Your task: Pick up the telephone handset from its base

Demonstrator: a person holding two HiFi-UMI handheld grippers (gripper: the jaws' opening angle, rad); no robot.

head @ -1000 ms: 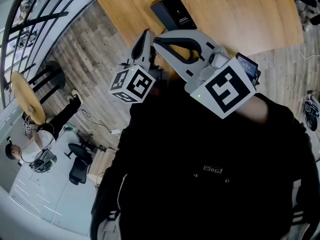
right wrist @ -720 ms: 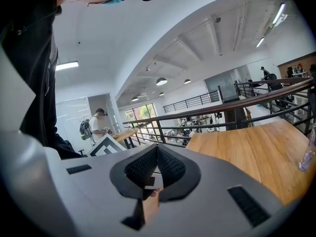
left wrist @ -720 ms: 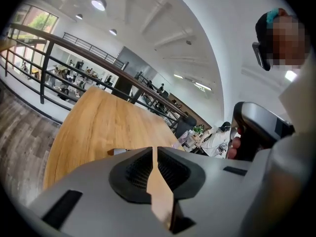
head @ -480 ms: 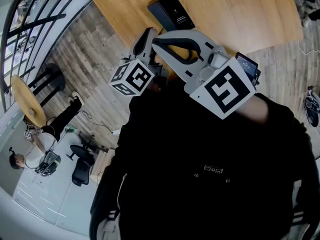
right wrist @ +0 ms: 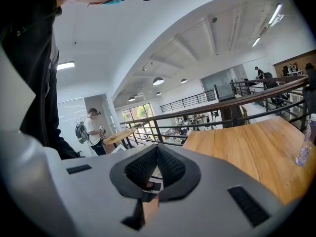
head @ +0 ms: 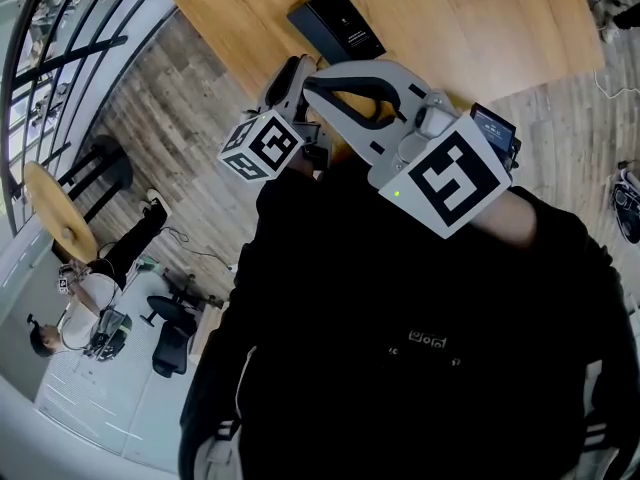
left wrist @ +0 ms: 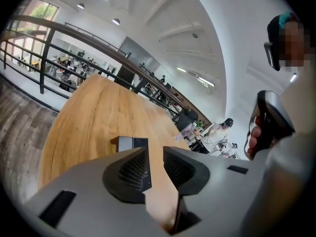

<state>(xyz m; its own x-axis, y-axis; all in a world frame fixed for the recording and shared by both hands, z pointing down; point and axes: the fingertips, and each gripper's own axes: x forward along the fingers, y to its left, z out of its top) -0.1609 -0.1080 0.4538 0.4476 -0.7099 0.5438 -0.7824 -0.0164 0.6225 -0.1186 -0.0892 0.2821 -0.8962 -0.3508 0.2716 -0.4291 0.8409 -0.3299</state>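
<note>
The flat black rectangular telephone (head: 337,23) lies on the light brown wooden bench (head: 480,18), near the bench edge that runs along the grey-brown plank floor (head: 170,118). From above it shows as one dark slab with a little pale print on it, and I cannot tell the handset apart from its base.

The left gripper (left wrist: 155,152) is closest to it. In the left gripper view the telephone sits a little ahead on the bench, partly behind the tip of the left jaw. The dark ribbed jaws are opening, and between them there is only bare wood, so nothing is grasped and the pads do not touch the telephone. In the head view this gripper points toward the telephone from the bench edge.

The right gripper (right wrist: 157,147) is beside the left one and nearer to the person's black sweater (head: 420,348). Its two ribbed jaws meet at the tips – it is clenched, with no object pressed between the pads.

Farther away, a clear plastic bottle (right wrist: 304,144) stands on the bench at the right edge of the right gripper view, well apart from the telephone. A dark metal railing (right wrist: 237,105) runs behind the bench. Beyond the railing stand a round yellowish table (head: 55,213) and a person with a backpack (right wrist: 91,130).
</note>
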